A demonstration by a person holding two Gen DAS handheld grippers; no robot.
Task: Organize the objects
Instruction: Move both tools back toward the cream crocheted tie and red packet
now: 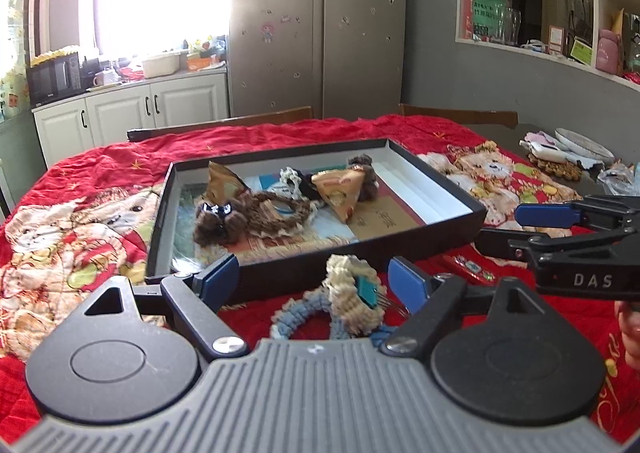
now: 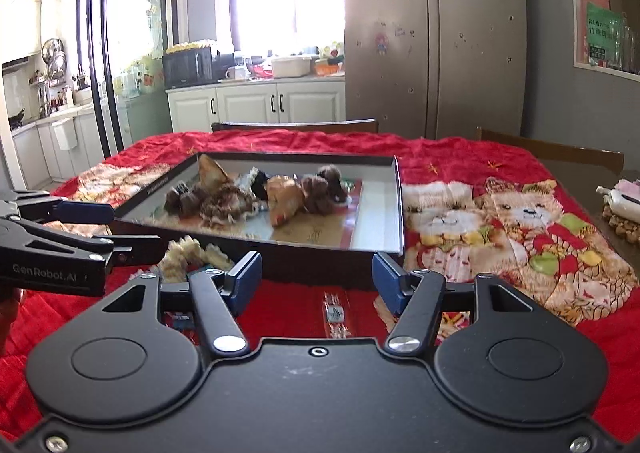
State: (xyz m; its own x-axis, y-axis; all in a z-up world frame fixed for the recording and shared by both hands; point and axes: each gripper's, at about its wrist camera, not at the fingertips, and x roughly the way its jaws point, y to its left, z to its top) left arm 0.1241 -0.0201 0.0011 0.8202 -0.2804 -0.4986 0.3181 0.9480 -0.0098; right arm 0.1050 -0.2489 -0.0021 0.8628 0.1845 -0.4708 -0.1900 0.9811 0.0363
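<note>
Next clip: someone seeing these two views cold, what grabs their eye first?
Probably the red bear-print quilt spread over the table, and on it the shallow black box cluttered with brown hair scrunchies and orange triangular packets. Nearer the camera, a cream and blue scrunchie bundle lies on the quilt between the open left gripper fingers.

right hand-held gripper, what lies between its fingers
Only a thin patterned strip flat on the red blanket, untouched, between the right hand-held gripper fingers; right wrist view.

One black tray (image 1: pixel 400 249) holds two golden wedge-shaped packets (image 1: pixel 340 191) and several fuzzy hair ties (image 1: pixel 276 209), too tangled to count. In front of the tray lie one cream-and-blue hair tie (image 1: pixel 340 293) and one small wrapped strip (image 2: pixel 334 313).
</note>
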